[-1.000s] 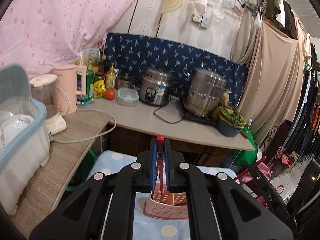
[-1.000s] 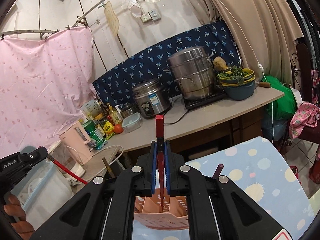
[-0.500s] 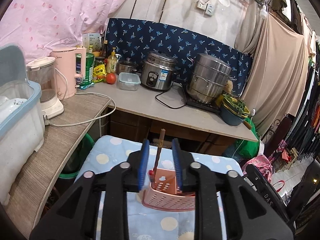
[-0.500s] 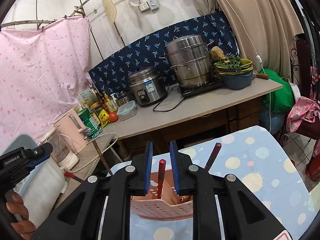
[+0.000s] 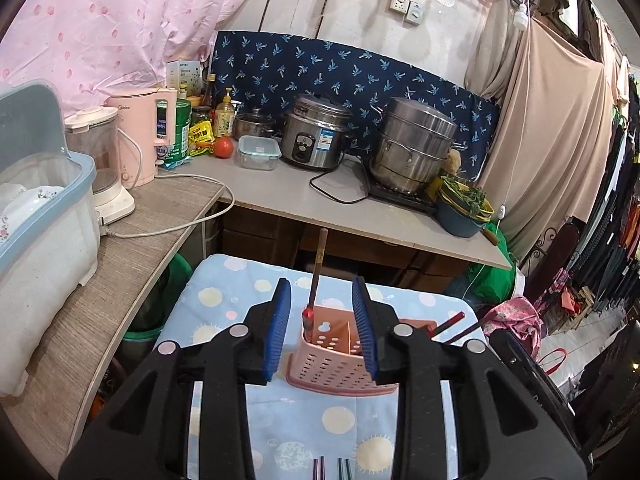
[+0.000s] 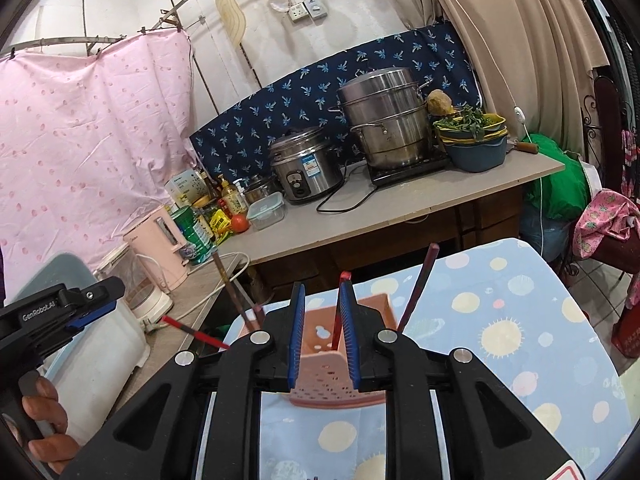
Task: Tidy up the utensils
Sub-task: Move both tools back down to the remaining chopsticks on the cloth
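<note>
Both pairs of tongs hang just short of the pink utensil holder (image 5: 340,356), which stands on the counter (image 5: 240,304) with the spotted blue cloth. The left tongs (image 5: 322,328) have nothing pressed between their blue pads, and their jaws are opening. A brown chopstick (image 5: 318,268) stands upright in the holder's near-left corner, seen in the gap between those jaws but free of them. The right tongs (image 6: 324,328) stand narrowly parted, and a red chopstick (image 6: 340,312) leans in the holder just beyond them, apparently let go. A dark red chopstick (image 6: 418,284) leans to their right.

So several sticks appear to be stowed. Left to do: a few utensil ends (image 5: 332,468) lie on the cloth below the left tongs, not yet collected.
</note>
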